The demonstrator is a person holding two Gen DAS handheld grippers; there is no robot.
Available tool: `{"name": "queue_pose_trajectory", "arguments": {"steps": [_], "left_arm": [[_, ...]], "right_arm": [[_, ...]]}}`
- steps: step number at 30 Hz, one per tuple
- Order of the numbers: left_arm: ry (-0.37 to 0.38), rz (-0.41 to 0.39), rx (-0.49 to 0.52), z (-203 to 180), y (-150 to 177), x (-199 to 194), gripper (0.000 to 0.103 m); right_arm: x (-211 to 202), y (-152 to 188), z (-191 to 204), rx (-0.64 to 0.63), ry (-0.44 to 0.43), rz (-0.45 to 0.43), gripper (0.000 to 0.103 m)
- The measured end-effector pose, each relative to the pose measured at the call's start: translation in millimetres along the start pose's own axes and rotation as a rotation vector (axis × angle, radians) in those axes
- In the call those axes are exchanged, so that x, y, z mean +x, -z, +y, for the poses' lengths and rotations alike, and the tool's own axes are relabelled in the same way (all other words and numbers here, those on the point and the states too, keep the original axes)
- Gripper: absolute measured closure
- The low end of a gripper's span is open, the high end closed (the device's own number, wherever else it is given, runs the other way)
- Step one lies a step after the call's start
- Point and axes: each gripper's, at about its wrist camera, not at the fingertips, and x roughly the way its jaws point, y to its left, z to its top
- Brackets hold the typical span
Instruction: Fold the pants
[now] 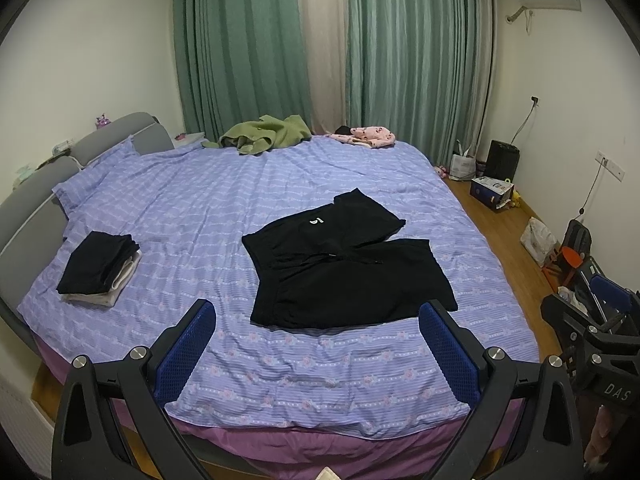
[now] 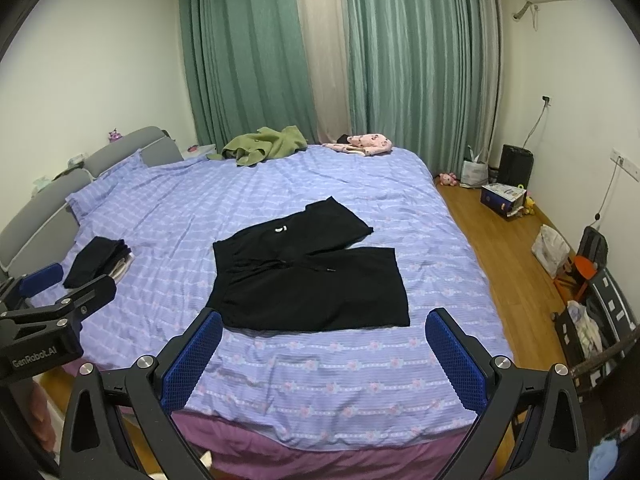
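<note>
- Lay flat on the bed (image 1: 180, 208), ahead of both tongs and beyond their tips: black pants (image 1: 344, 268), untouched, not yet folded.
- Ran crosswise to the reach: waistband toward the left, legs spread toward the right, the farther leg angled away, a drawstring across the middle.
- Left tongs (image 1: 316, 344): spread wide, nothing between the blue pads, hovering short of the near edge of the pants; waistband corner just beyond the left pad, near leg hem just beyond the right pad.
- Right tongs (image 2: 324, 350): likewise spread wide and empty, aimed at the same near edge; pants (image 2: 308, 276) straight ahead, hem of the near leg ahead and a little left of the right pad.
- Judged roughly equal in nearness; left tongs better placed for the waistband end, right tongs for the leg end.
- Judged the likely next move: closing on the near edge at both ends, then carrying one leg over the other along the long axis.
- Far off to the left of the tongs: stack (image 1: 100, 268) of folded clothes, well apart from the pants.
- No containers on the bed; a green garment (image 1: 264, 134) and a pink one (image 1: 368, 136) at the far edge.
</note>
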Motion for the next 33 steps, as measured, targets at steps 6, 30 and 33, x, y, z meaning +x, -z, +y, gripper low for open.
{"name": "queue_pose_trajectory", "arguments": {"steps": [6, 30, 33], "left_arm": [[0.010, 0.005, 0.007, 5, -7, 7, 0.000], [0.155, 0.010, 0.153, 86, -48, 83, 0.000], [0.162, 0.000, 0.150, 93, -59, 93, 0.000]], "right_arm": [[6, -3, 3, 0.004, 0.008, 0.009, 0.000], [50, -24, 82, 0.104, 0.201, 0.003, 0.000], [59, -33, 94, 0.098, 0.230, -0.010, 0.000]]}}
